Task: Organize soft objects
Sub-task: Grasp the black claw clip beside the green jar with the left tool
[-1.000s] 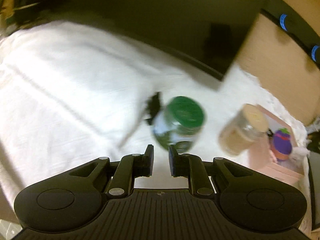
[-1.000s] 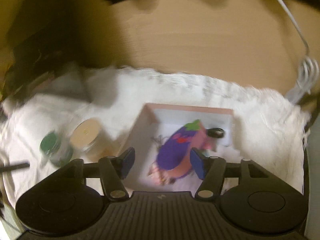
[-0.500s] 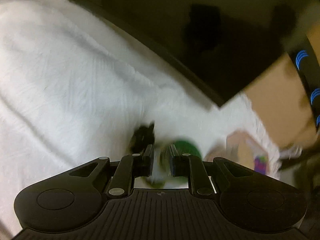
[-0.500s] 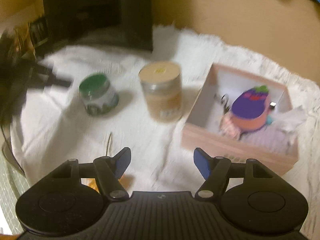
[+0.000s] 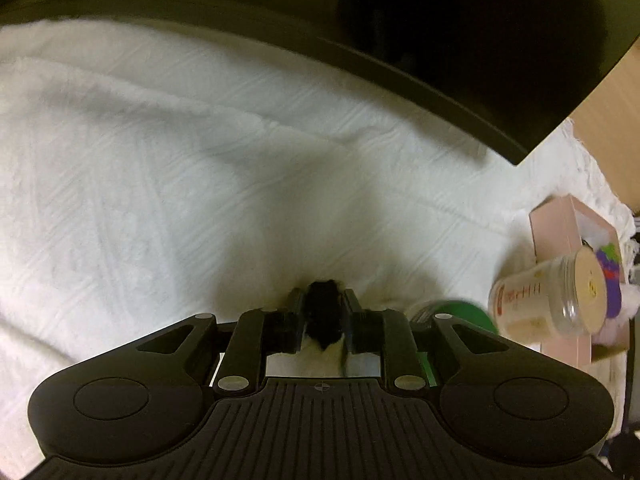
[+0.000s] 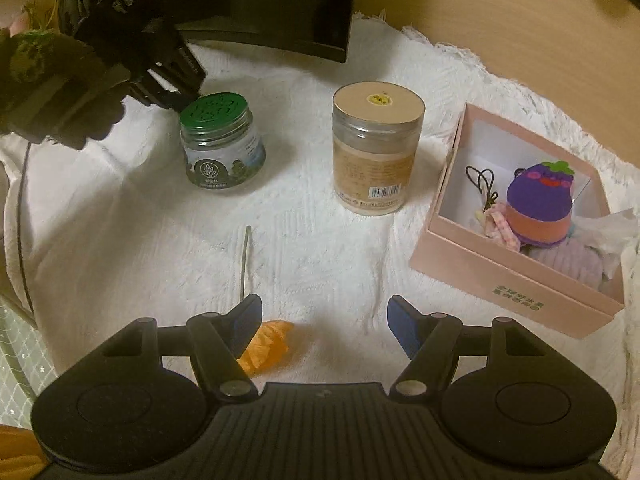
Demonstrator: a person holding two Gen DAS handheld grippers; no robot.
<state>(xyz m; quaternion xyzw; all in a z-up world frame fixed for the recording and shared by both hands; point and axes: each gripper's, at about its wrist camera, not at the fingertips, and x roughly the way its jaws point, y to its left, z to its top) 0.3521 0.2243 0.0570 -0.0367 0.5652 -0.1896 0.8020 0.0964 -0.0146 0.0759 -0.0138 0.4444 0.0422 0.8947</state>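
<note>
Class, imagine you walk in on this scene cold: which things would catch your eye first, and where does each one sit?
Probably the purple eggplant plush, bright inside the open pink box at the right of the white blanket. Next, two upright jars in the middle: a green-lidded jar and, to its right, a taller tan-lidded jar. An orange flower lies by the right gripper, whose blue-padded jaws stand open.

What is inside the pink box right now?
In the pink box: a purple eggplant plush, a black cord, crumpled tissue. Whatever lies under the plush is covered.
</note>
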